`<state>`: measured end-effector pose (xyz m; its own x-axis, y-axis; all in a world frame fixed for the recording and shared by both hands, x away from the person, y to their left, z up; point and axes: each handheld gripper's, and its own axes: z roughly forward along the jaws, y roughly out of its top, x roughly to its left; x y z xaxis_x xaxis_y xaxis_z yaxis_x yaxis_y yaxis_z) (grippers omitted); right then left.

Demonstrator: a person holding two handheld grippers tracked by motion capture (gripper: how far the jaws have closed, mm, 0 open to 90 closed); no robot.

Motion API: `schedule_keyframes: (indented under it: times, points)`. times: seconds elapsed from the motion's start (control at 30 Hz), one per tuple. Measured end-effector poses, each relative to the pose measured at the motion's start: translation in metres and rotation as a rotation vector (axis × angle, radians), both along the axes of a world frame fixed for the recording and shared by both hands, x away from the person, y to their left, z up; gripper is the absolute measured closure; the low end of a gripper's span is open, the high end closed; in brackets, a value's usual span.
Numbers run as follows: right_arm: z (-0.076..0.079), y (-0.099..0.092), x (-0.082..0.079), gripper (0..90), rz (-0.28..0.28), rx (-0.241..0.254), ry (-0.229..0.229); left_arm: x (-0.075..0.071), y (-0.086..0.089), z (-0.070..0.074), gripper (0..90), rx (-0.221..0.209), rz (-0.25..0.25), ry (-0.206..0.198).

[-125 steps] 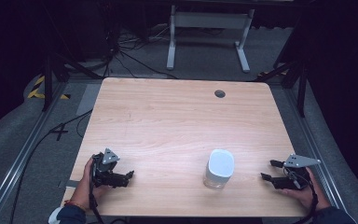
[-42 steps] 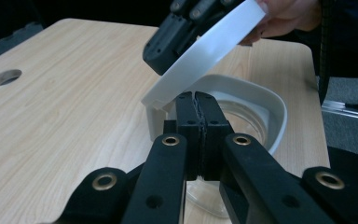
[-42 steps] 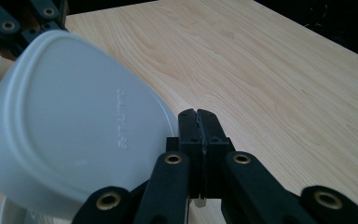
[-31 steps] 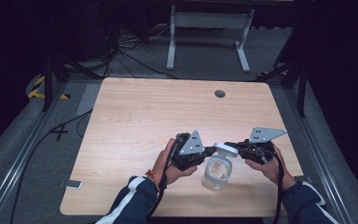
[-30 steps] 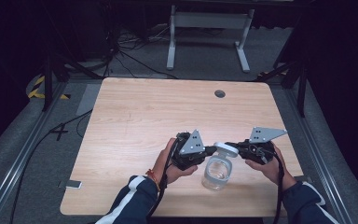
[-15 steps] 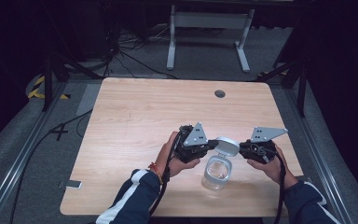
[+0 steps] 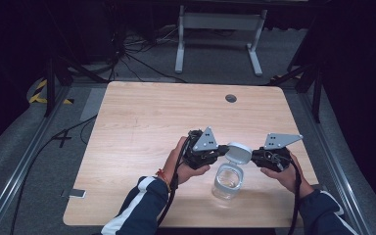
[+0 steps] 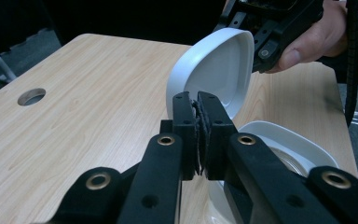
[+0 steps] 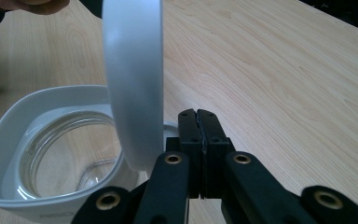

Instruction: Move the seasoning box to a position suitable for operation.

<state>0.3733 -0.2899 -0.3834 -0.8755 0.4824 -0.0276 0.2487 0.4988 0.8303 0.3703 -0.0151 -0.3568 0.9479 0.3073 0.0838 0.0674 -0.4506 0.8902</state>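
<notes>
Glass jar [image 7: 227,181] sits open near the surface's [image 7: 142,122] front edge. White lid [image 7: 238,152] is tilted just above it, between both grippers. Left gripper [image 7: 219,152]: jaws pressed together, pinching the lid rim. Right gripper [image 7: 255,157]: jaws together, seemingly empty. Lid-removal step, I'd guess; next, carry it clear and set it down.

overhead forward-down, two close finger-level views

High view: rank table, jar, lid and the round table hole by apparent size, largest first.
1. Table.
2. Jar and lid: too alike to rank; the lid is raised and tilted, which skews its look.
3. Round hole, clearly smallest.
</notes>
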Motion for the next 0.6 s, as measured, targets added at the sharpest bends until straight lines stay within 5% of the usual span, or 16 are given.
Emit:
schedule_keyframes:
  times: [0.6]
  points:
    - [0.001,-0.003,-0.001,89.5,-0.014,-0.034,-0.009,-0.009,0.025,-0.006,84.4,0.061,0.027,-0.019]
